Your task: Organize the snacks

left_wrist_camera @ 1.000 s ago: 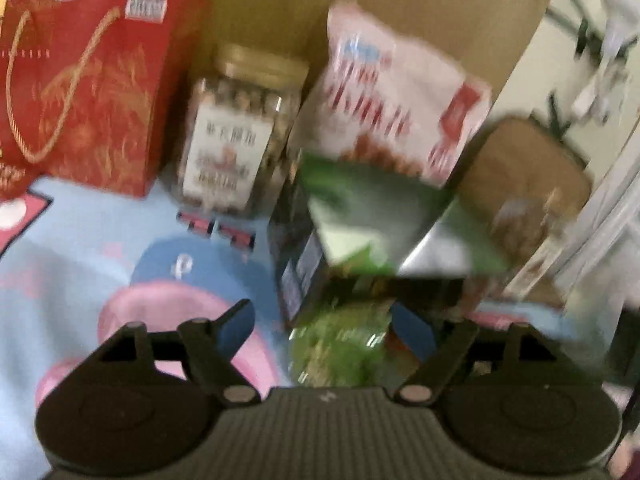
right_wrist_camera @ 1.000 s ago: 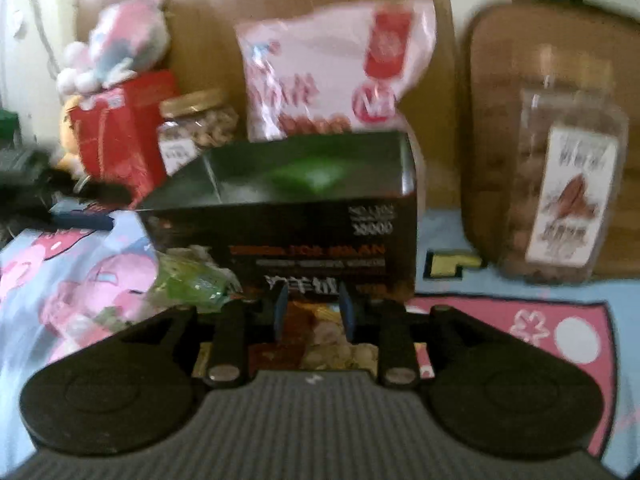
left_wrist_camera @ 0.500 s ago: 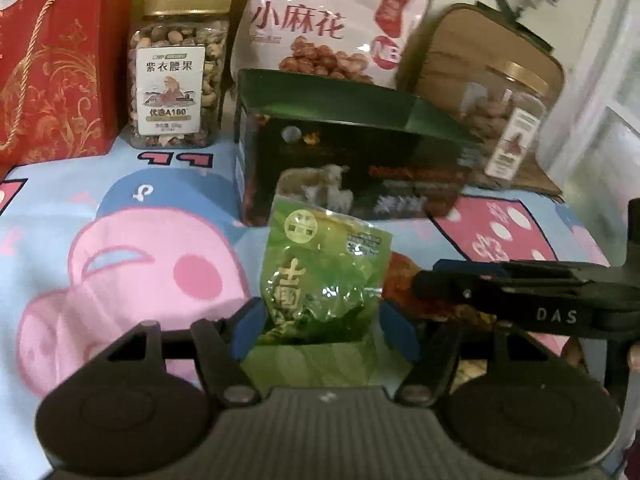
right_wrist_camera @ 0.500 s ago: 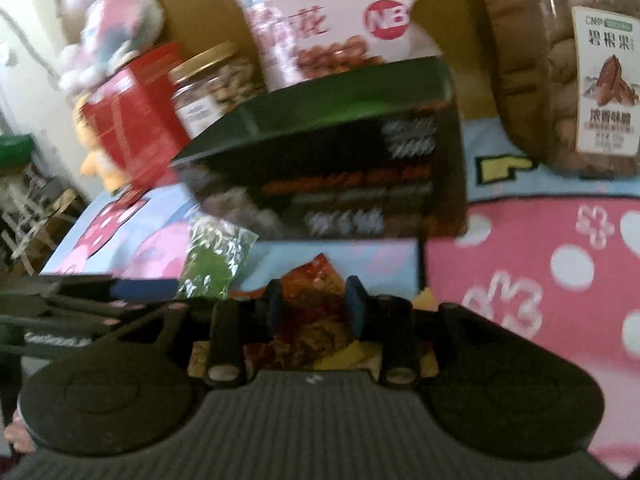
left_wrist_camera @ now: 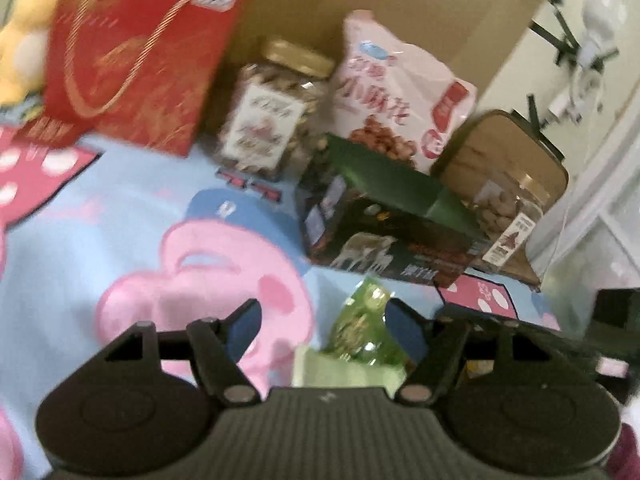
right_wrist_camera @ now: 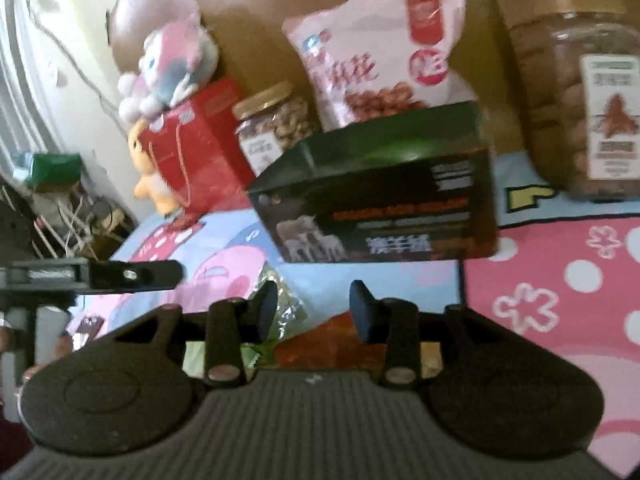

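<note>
A small green snack packet (left_wrist_camera: 360, 328) lies on the cartoon cloth by the right finger of my left gripper (left_wrist_camera: 324, 320), whose fingers stand wide apart, not clamping it. It also shows in the right wrist view (right_wrist_camera: 280, 300). A red-orange snack packet (right_wrist_camera: 328, 336) lies flat under my right gripper (right_wrist_camera: 314, 308), which is open above it. A dark box with a green lid (left_wrist_camera: 384, 220) (right_wrist_camera: 384, 196) stands just beyond both packets.
Behind the box are a pink snack bag (left_wrist_camera: 396, 96), a nut jar with a gold lid (left_wrist_camera: 276, 108), a red gift bag (left_wrist_camera: 136, 52) and a second jar (right_wrist_camera: 576, 92) at the right. Plush toys (right_wrist_camera: 168, 64) sit at the back left. The left gripper's finger (right_wrist_camera: 132, 276) shows in the right view.
My right gripper has opened and let go of the red-orange packet. My left gripper has swung left, so the green packet now sits by its right finger. Both views tilted.
</note>
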`<action>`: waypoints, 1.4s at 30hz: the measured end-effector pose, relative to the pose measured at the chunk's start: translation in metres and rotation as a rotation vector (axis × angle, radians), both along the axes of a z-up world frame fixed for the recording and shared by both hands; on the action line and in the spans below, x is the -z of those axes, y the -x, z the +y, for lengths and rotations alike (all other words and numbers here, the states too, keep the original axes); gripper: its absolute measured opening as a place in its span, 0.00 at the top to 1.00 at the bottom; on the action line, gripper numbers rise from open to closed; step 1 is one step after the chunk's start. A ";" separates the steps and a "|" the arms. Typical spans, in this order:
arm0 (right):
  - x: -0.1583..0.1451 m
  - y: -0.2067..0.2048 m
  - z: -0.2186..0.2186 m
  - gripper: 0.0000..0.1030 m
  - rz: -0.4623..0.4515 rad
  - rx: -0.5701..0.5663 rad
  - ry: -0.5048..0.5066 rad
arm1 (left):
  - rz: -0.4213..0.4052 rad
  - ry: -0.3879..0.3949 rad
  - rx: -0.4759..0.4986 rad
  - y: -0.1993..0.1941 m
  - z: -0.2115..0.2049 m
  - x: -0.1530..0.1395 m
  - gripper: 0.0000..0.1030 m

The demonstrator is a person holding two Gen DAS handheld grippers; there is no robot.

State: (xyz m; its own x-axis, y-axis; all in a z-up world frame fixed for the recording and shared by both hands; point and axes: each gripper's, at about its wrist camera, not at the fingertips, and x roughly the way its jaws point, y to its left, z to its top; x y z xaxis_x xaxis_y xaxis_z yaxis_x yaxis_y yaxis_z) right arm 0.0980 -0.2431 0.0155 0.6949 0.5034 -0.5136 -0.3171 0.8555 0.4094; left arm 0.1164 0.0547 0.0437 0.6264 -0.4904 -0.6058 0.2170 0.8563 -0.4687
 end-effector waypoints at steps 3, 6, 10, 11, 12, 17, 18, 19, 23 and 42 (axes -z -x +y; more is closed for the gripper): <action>0.012 -0.025 0.010 0.50 0.079 -0.046 -0.029 | 0.042 0.031 0.003 0.004 0.010 0.012 0.32; 0.021 -0.036 0.018 0.93 0.169 -0.154 -0.083 | 0.051 0.032 0.002 0.004 0.013 0.014 0.32; 0.002 -0.022 0.007 0.97 0.115 -0.114 -0.163 | 0.036 0.079 0.036 0.003 0.007 0.009 0.32; -0.004 -0.018 -0.005 0.97 0.100 -0.074 -0.217 | 0.034 0.090 0.047 0.003 0.003 0.008 0.32; -0.008 -0.015 -0.016 0.97 0.094 -0.045 -0.263 | 0.034 0.109 0.065 0.002 -0.002 0.006 0.32; -0.015 0.007 -0.063 0.97 0.092 0.038 -0.523 | 0.059 0.219 0.153 -0.001 -0.028 0.005 0.23; -0.013 0.012 -0.069 0.97 0.096 0.043 -0.582 | 0.073 0.256 0.174 -0.001 -0.034 0.006 0.23; -0.012 0.016 -0.072 0.97 0.100 0.046 -0.633 | 0.086 0.288 0.189 -0.002 -0.038 0.007 0.23; -0.002 0.025 -0.078 0.97 0.127 0.038 -0.800 | 0.128 0.435 0.221 -0.007 -0.050 0.010 0.23; -0.054 -0.066 -0.038 0.87 -0.110 0.186 -0.141 | -0.077 -0.120 0.042 -0.111 -0.129 -0.041 0.54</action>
State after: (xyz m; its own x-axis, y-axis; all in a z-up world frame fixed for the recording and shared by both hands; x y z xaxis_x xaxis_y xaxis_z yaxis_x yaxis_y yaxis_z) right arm 0.1643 -0.2807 0.0691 0.8302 0.4226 -0.3636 -0.2086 0.8403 0.5004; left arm 0.2278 -0.0746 0.0843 0.6538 -0.4447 -0.6122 0.2858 0.8943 -0.3443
